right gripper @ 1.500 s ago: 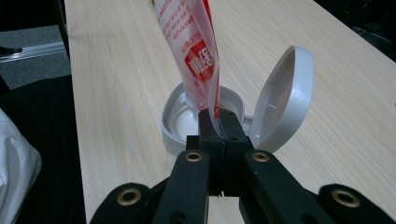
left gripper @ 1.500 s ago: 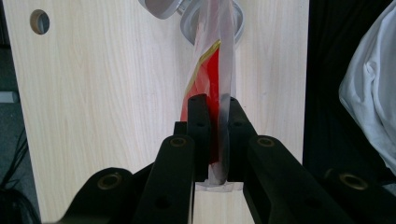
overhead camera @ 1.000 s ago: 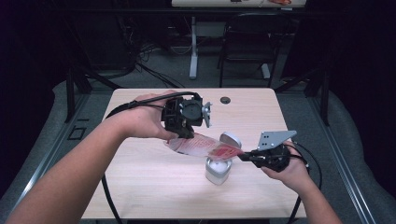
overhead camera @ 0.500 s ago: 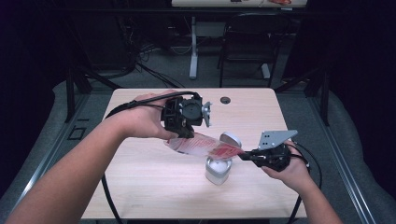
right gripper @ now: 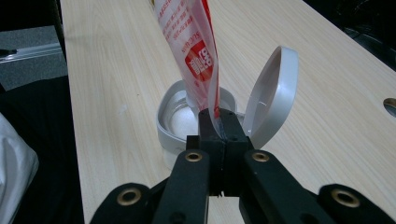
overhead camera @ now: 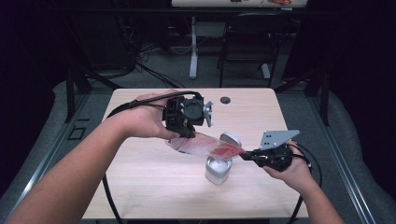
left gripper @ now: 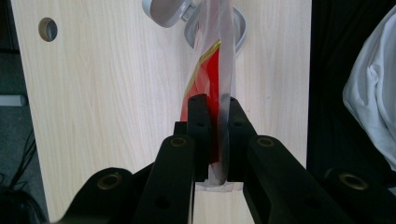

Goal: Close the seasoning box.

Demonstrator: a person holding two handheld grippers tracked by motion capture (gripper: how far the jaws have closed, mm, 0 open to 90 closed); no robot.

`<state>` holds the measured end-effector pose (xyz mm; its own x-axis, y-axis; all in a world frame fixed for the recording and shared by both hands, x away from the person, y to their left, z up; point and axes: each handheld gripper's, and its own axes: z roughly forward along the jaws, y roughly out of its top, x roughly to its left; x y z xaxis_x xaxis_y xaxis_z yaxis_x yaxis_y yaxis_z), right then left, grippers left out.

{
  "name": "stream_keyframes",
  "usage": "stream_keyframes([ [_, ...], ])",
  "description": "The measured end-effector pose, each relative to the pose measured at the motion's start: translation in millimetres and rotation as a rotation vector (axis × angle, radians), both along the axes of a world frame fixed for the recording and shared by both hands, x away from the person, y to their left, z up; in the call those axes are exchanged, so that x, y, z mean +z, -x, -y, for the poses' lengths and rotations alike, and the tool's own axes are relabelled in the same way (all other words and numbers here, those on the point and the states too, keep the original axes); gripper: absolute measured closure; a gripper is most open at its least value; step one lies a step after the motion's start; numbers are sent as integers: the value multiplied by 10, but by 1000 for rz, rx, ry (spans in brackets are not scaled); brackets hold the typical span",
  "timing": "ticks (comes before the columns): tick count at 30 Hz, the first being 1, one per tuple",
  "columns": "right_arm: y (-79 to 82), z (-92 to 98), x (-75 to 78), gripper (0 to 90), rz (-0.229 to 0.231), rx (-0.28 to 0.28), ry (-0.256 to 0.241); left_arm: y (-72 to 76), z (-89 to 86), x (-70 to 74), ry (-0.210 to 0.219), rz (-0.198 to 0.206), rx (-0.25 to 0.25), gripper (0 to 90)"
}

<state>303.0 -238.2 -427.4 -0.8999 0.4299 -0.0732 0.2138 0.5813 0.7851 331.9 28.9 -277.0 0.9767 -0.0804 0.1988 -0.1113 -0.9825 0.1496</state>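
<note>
Right hand-held gripper (overhead camera: pixel 246 156) pinches the packet's (overhead camera: pixel 205 144) low end above the open white container (overhead camera: pixel 218 169), likely to aim it; beyond, left hand-held gripper (overhead camera: pixel 183 135) clamps the far end higher over the surface (overhead camera: pixel 140 182).

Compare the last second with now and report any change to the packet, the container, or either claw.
Nothing visibly changed. The left claw and right claw both stay shut on the red and clear packet, stretched between them above the open white container, whose hinged lid stays up.
</note>
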Motion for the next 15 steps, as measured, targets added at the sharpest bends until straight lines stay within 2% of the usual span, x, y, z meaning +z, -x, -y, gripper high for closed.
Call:
stream_keyframes([
  [15,-1,13,-15,900,-5,5,4,-1,11,-12,-2,-2,-4,848],
])
